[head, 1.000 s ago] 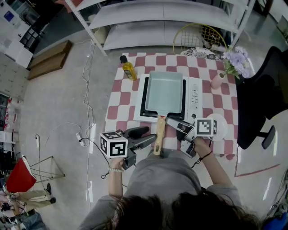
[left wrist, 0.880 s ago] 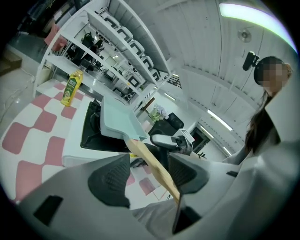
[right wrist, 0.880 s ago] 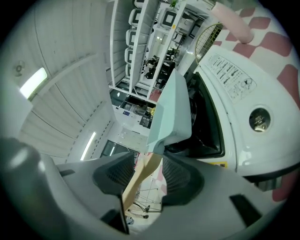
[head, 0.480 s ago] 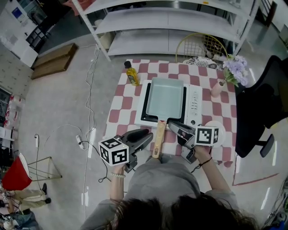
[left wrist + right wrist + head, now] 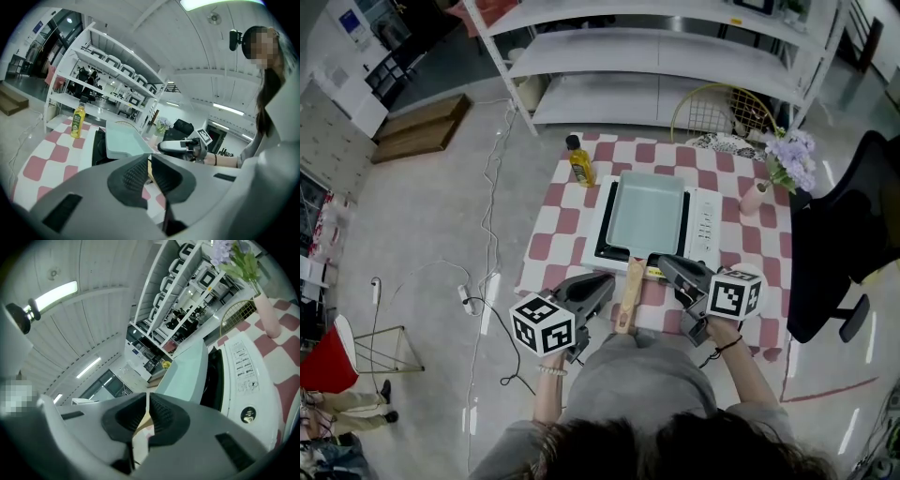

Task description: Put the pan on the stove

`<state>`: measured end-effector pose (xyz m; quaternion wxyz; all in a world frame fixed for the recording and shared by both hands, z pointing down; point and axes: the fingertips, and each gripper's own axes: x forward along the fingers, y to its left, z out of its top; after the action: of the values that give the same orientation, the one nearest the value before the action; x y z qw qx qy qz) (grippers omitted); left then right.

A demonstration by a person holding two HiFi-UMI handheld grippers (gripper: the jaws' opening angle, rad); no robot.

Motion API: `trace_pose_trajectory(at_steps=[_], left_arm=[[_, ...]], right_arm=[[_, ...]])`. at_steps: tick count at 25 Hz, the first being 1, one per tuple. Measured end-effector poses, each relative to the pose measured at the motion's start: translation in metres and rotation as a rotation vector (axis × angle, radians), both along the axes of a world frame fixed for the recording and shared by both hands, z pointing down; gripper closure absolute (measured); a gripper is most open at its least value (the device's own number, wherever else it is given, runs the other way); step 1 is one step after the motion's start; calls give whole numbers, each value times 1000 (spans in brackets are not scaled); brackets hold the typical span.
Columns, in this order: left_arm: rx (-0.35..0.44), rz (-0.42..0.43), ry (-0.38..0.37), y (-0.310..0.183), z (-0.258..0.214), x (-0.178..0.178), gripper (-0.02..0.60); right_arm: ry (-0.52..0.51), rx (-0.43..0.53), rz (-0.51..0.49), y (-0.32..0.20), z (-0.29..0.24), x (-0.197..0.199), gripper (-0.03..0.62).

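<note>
The pan (image 5: 645, 211) sits on the stove (image 5: 705, 220). The left gripper (image 5: 603, 284) and right gripper (image 5: 664, 264) flank its handle (image 5: 628, 298), their jaws closing nearly together on nothing, so the job looks done.

1. The stove (image 5: 705, 223) is set on the table (image 5: 555, 246).
2. The pan (image 5: 645, 208) is placed on the stove, handle toward the near edge.
3. A bottle (image 5: 580, 163) is stood left of the stove, a vase (image 5: 757, 197) right of it.
4. Shelving (image 5: 675, 47) is seen behind the table, with a wire basket (image 5: 722, 103) apparently between them.
</note>
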<state>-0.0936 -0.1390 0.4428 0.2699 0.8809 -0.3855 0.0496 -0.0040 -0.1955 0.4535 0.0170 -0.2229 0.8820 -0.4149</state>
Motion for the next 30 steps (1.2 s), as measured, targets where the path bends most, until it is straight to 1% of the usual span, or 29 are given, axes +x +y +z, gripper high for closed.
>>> trace_pose_trajectory(at_steps=[8,16,23,30], left_arm=[[114,-33,-97,-6,-10,-2,552],[178,-100,-120,-17,-21,-13,555],[209,-139,-146,-24,-25,-20,555],[218,-142,-158,-28,-27,-21,555]], right_arm=[[60,151,18,-5,-13,5,569],[90,265,57,-14,-24,14,571],[112,333,85,-22,-29,22,571],[113,344,104,-26,-27,28,571]])
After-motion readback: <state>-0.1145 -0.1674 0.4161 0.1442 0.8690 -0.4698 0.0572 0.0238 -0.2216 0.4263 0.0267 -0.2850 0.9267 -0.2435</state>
